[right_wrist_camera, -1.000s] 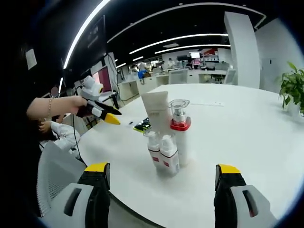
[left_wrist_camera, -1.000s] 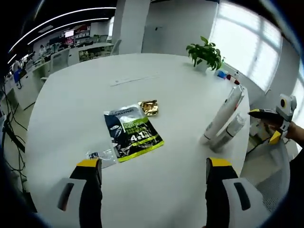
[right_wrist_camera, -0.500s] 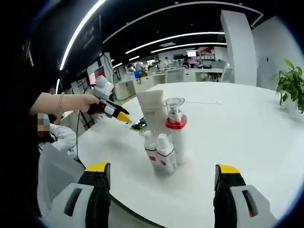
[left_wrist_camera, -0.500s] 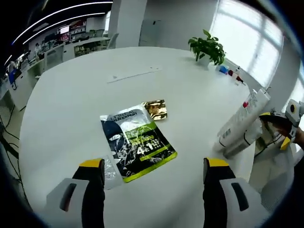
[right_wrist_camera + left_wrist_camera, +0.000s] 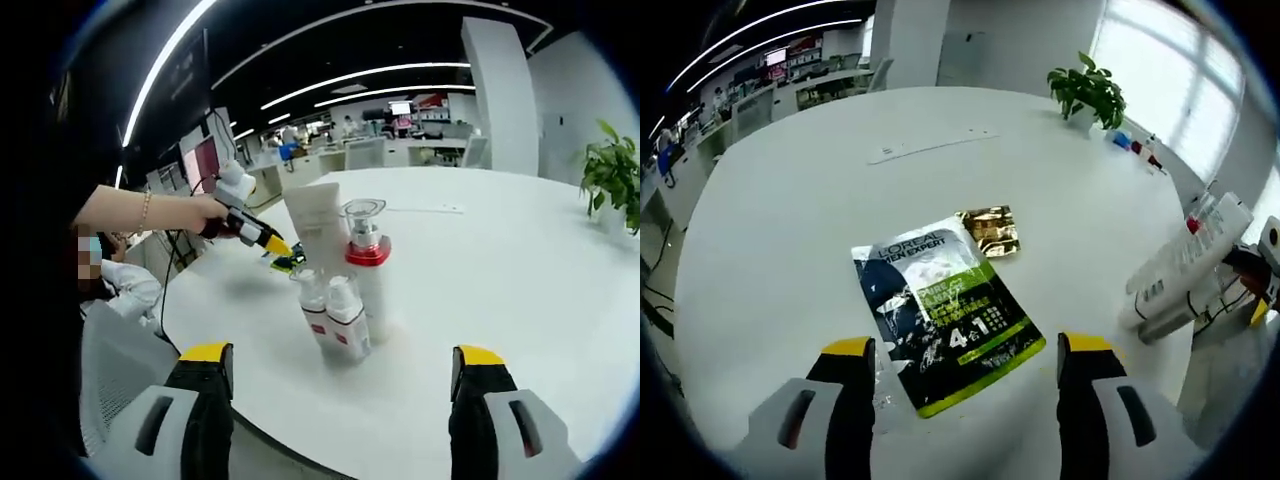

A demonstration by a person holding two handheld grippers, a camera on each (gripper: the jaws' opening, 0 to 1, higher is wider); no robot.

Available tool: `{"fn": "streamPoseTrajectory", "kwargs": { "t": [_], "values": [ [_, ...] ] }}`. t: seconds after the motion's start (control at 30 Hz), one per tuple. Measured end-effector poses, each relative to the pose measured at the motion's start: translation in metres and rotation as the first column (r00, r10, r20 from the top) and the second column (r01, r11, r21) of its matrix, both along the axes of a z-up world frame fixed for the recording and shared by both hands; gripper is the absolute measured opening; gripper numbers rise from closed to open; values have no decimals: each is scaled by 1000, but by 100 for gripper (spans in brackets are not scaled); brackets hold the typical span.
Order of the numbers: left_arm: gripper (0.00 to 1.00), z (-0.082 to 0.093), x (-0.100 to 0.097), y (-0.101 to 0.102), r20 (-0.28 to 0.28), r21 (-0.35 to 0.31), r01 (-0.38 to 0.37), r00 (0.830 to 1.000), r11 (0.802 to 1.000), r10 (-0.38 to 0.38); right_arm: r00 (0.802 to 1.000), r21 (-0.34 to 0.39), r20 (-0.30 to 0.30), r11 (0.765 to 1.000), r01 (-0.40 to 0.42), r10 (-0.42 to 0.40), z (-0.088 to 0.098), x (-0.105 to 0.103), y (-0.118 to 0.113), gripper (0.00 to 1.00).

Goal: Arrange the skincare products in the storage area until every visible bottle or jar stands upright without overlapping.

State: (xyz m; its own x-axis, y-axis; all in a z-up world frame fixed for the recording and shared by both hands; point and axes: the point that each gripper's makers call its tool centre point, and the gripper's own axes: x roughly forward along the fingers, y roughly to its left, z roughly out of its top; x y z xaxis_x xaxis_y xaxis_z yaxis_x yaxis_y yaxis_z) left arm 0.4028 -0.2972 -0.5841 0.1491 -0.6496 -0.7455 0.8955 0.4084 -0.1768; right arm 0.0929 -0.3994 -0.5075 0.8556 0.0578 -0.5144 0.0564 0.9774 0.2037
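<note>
Bottles stand grouped near the table edge in the right gripper view: a white tube (image 5: 318,222) upright on its cap, a pump bottle (image 5: 368,283) with a red collar and clear cap beside it, and two small bottles (image 5: 333,318) with red bands just in front, all upright and close together, some apparently touching. Judged from this, the upright part of the task looks largely met for these four, though whether they count as overlapping cannot be settled from one angle. In the left gripper view the same cluster (image 5: 1185,272) sits at the far right, distorted by the lens and partly cut off, so its state cannot be confirmed there. Well apart from it on the white table (image 5: 790,200) lie a flat green and dark sachet (image 5: 945,312), a small gold packet (image 5: 990,230) touching its upper corner, and a clear wrapper (image 5: 883,388) partly hidden behind the jaw; these lie flat, and it seems they remain to be dealt with. The left gripper (image 5: 960,350) hangs over the sachet, jaws wide and empty. The right gripper (image 5: 340,362) faces the bottles, jaws wide and empty. A potted plant (image 5: 1088,92) stands at the far edge. Label text on the bottles is too small to read.
</note>
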Motion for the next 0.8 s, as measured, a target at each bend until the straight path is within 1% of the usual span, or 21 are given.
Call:
{"fn": "streamPoseTrajectory", "kwargs": {
  "t": [0.13, 0.2, 0.27, 0.4, 0.5, 0.53, 0.6, 0.63, 0.67, 0.7, 0.73, 0.8],
  "values": [
    [63, -2, 7, 0, 3, 17, -35, 999, 999, 35, 1000, -1, -5, 1000, 2, -2, -1, 0, 0, 94],
    [62, -7, 11, -2, 7, 25, -45, 999, 999, 45, 1000, -1, -7, 1000, 5, -5, -1, 0, -1, 94],
    [60, -11, 19, -7, 18, 35, -50, 999, 998, 50, 1000, 1, -8, 1000, 7, -7, -1, 0, -1, 94],
    [58, -14, 19, -2, 43, 71, -65, 997, 995, 62, 1000, -1, -12, 1000, 12, -12, -2, 0, -3, 94],
    [55, -21, 21, 0, 56, 92, -74, 996, 993, 69, 1000, 0, -14, 1000, 14, -14, -2, 0, -3, 94],
    [55, -23, 23, 1, 70, 101, -81, 995, 992, 74, 1000, 0, -16, 1000, 15, -15, -2, 0, -3, 94],
    [55, -20, 20, -1, 97, 115, -78, 993, 990, 67, 1000, 0, -17, 1000, 16, -16, -3, 0, -4, 94],
    [55, -23, 22, -1, 110, 121, -76, 992, 990, 63, 1000, 1, -17, 1000, 17, -17, -2, 0, -4, 94],
    [55, -24, 24, 0, 128, 134, -77, 990, 988, 60, 1000, 1, -18, 1000, 18, -18, -3, 0, -4, 94],
    [54, -26, 27, -1, 160, 140, -67, 986, 988, 44, 1000, 1, -20, 1000, 20, -20, -3, 0, -4, 94],
    [53, -26, 25, -4, 143, 124, -71, 988, 990, 53, 1000, 1, -20, 1000, 21, -21, -3, 0, -4, 94],
    [52, -24, 26, -5, 144, 121, -82, 987, 989, 64, 999, 0, -22, 1000, 23, -23, -4, 0, -4, 94]
  ]
}}
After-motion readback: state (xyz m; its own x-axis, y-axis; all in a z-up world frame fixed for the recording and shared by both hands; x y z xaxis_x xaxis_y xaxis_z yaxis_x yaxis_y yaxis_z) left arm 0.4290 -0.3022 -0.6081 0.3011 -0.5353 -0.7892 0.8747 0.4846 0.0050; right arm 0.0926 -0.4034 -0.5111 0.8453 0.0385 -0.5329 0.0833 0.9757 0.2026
